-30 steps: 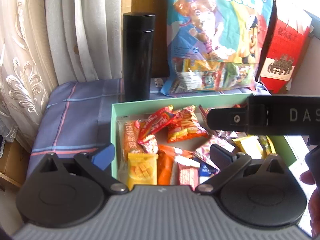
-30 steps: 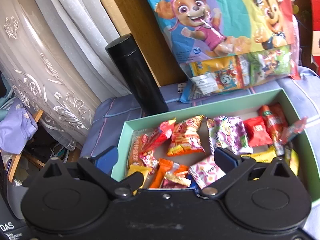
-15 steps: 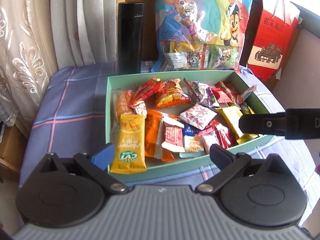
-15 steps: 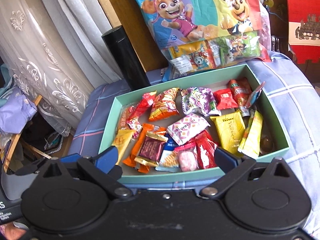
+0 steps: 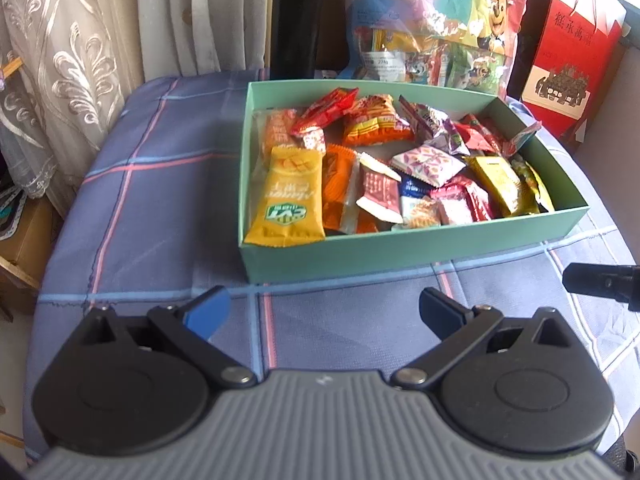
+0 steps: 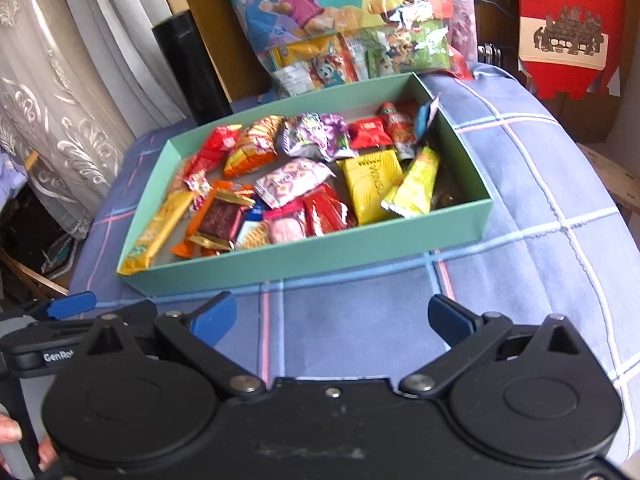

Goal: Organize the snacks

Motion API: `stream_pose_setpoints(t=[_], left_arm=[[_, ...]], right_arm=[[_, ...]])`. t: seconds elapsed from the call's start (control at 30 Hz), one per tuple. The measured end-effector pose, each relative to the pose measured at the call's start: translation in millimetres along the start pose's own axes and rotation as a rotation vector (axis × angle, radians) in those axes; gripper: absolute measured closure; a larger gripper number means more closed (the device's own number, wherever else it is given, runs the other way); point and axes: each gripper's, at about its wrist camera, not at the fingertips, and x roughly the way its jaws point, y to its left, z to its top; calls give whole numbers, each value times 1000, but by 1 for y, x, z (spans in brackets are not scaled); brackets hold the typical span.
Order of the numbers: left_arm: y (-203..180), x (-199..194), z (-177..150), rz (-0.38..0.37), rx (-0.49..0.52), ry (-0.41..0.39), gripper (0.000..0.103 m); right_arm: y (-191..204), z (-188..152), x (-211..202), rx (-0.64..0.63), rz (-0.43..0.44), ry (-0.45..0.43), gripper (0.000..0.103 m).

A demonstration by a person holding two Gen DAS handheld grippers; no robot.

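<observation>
My left gripper [image 5: 324, 308] and right gripper [image 6: 332, 314] hang spread and empty, short of the mint-green cardboard box [image 6: 312, 256] of mixed wrapped snacks [image 6: 292, 180]; I'd approach squarely, taking one loose packet.

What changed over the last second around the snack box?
Both grippers, left gripper and right gripper, pulled back from over the green box to above the checked cloth, open and empty throughout. The snacks and black flask stayed put.
</observation>
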Motion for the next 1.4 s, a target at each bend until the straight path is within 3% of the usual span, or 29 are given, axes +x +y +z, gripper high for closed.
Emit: stream_pose_setpoints(t=[0.5, 1.4], left_arm=[[4, 8, -18, 85, 12, 38, 0], [-4, 0, -9, 94, 31, 25, 0]], right_arm=[[-6, -19, 20, 1, -51, 73, 0], [0, -5, 7, -39, -61, 41, 0]])
